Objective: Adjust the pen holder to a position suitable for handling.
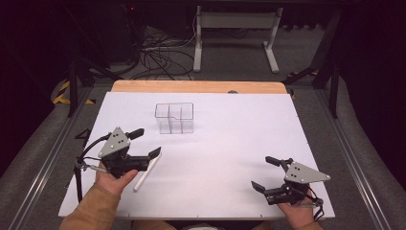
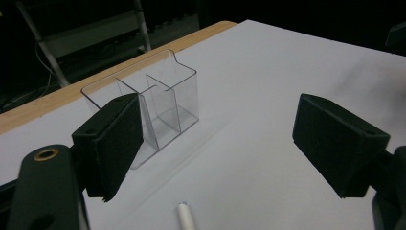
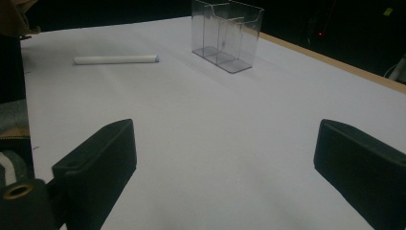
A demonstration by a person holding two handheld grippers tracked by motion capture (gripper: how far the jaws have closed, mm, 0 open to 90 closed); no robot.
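Observation:
A clear plastic organiser (image 1: 174, 117) with several compartments stands upright on the white table top (image 1: 230, 139), left of the middle and toward the back. A white stick-shaped marker (image 1: 147, 171) lies flat near the front left. My left gripper (image 1: 145, 143) hovers just above and beside its far end, open, with nothing between the pads. In the left gripper view the marker's tip (image 2: 186, 216) lies on the table below the open left gripper (image 2: 218, 120), and the organiser (image 2: 158, 96) stands beyond. My right gripper (image 1: 265, 174) rests open at the front right, with nothing between its jaws.
A wooden strip (image 1: 196, 86) runs along the table's far edge. Behind it on the floor are a white frame (image 1: 234, 33) and tangled cables (image 1: 158, 57). In the right gripper view, the marker (image 3: 115, 59) and the organiser (image 3: 227, 36) lie far ahead of the right gripper (image 3: 225, 139).

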